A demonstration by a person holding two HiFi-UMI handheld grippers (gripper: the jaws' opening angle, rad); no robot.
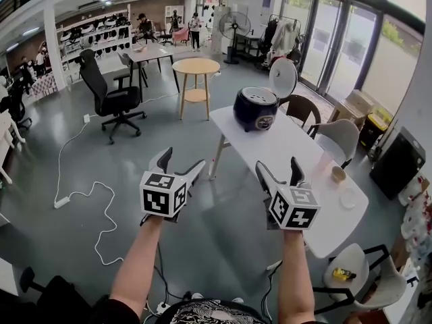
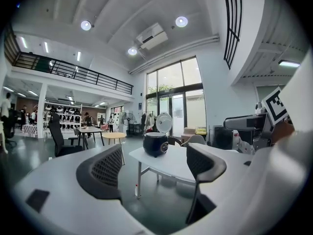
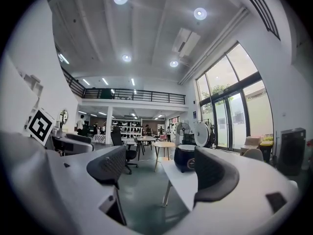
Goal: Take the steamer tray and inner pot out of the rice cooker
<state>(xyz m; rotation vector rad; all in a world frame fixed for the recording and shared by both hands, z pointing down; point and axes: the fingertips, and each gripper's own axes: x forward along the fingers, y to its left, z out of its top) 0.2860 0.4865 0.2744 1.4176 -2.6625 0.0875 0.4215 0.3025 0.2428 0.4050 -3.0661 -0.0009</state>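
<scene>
**While the cooker stands open, both claws hang empty short of it**

Because the rice cooker (image 1: 256, 108) sits at the far end of the white table (image 1: 283, 137) with its lid (image 1: 283, 77) tipped upright, we judge the step in hand to be the reach towards it. Nothing has been lifted out yet. The steamer tray and inner pot must be inside the dark body. The head view shows only a pale surface in the cooker's mouth, and we cannot tell which of the 2 it is.

The left gripper (image 1: 182, 159) is released, its jaws spread wide with only floor and table between them. The right gripper (image 1: 277, 164) is likewise released and holds nothing. Both are over the floor at the table's near end, well apart from the cooker, and both point roughly level at it.

To do this well, we should bring the 2 claws in above the cooker's rim rather than at its side, since the tray has to come out upwards. We keep clear of the raised lid behind the opening. We take the tray first, by opposite edges if it proves wide, and lift it straight so that it does not catch the pot beneath. The small cup (image 1: 338, 174) near the table's right edge lies beside the right arm's path, so we pass over it with care.
</scene>
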